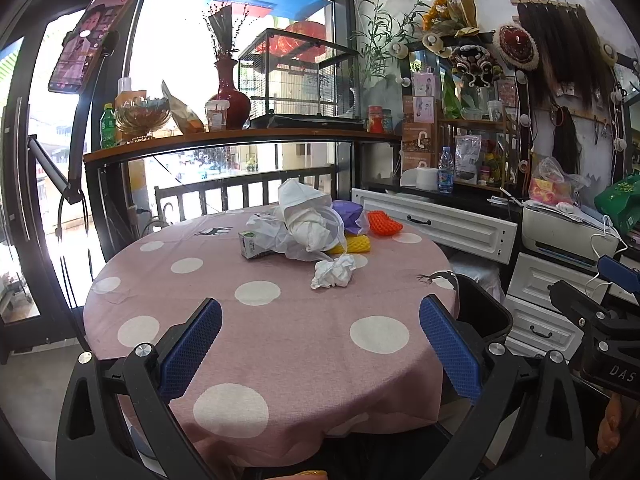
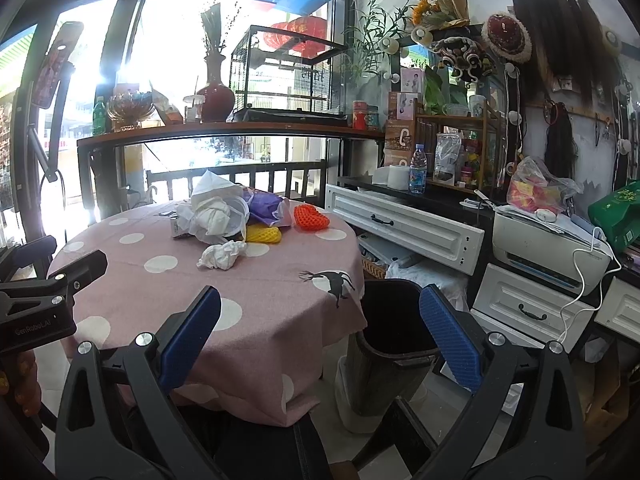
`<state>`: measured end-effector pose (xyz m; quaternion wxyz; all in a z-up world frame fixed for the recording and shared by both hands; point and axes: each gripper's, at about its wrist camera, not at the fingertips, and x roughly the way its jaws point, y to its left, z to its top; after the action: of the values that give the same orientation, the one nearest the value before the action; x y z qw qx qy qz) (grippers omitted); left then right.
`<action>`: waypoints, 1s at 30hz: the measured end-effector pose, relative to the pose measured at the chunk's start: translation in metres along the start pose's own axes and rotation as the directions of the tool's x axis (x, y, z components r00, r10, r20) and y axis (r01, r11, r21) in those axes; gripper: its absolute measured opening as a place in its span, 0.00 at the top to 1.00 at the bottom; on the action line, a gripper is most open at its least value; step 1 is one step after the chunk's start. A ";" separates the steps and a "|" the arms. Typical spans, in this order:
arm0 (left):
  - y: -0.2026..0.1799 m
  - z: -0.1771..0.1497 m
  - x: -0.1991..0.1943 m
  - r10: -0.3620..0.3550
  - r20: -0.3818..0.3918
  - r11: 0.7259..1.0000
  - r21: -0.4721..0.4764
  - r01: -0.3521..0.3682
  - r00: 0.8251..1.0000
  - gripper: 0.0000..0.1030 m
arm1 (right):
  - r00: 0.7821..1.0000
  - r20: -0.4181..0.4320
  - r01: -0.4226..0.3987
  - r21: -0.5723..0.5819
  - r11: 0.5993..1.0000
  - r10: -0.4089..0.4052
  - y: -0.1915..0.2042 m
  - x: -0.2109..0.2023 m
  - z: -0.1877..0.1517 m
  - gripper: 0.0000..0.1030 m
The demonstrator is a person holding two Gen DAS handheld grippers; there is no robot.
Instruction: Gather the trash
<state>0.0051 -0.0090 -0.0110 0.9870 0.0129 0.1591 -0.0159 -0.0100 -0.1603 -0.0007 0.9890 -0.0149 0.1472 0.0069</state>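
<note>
A round table under a pink dotted cloth (image 1: 256, 360) (image 2: 248, 320) carries a heap of trash at its far side: white plastic bags (image 1: 308, 220) (image 2: 216, 212), a crumpled white tissue (image 1: 334, 272) (image 2: 222, 255), a small green carton (image 1: 250, 245), yellow foam net (image 1: 358, 243) (image 2: 262, 234), orange foam net (image 1: 384, 222) (image 2: 311, 217) and purple wrapping (image 1: 348, 212) (image 2: 264, 202). A black bin (image 2: 392, 320) (image 1: 484, 312) stands at the table's right. My left gripper (image 1: 320, 344) is open above the near cloth. My right gripper (image 2: 320, 344) is open over the table's right edge and the bin.
White drawers (image 2: 404, 228), a printer (image 2: 548, 252) and cluttered shelves fill the right side. Behind the table runs a dark railing (image 1: 248, 192) beneath a wooden shelf (image 1: 240, 138) holding a red vase and a glass cage. A phone on a stand (image 1: 94, 40) hangs at the left.
</note>
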 end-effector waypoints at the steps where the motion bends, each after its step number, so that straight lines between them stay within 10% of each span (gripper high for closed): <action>1: 0.000 0.000 0.000 0.000 0.000 1.000 0.001 0.000 1.000 0.05 | 1.000 0.000 0.000 0.000 1.000 0.000 0.000 0.000 0.000 0.05; 18: 0.005 -0.009 0.027 -0.067 -0.119 0.998 0.006 0.068 0.991 0.05 | 0.994 -0.108 -0.014 -0.051 0.999 0.008 0.010 0.027 -0.018 0.05; 30: 0.049 -0.001 0.080 -0.100 -0.235 0.994 -0.060 0.088 0.967 0.05 | 0.935 -0.324 -0.184 -0.105 0.977 0.141 0.032 0.133 -0.020 0.05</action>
<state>0.0826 0.0373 -0.0357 0.9591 -0.0170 0.2767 -0.0570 0.1106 -0.1278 -0.0591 0.9456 -0.0699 0.3029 0.0962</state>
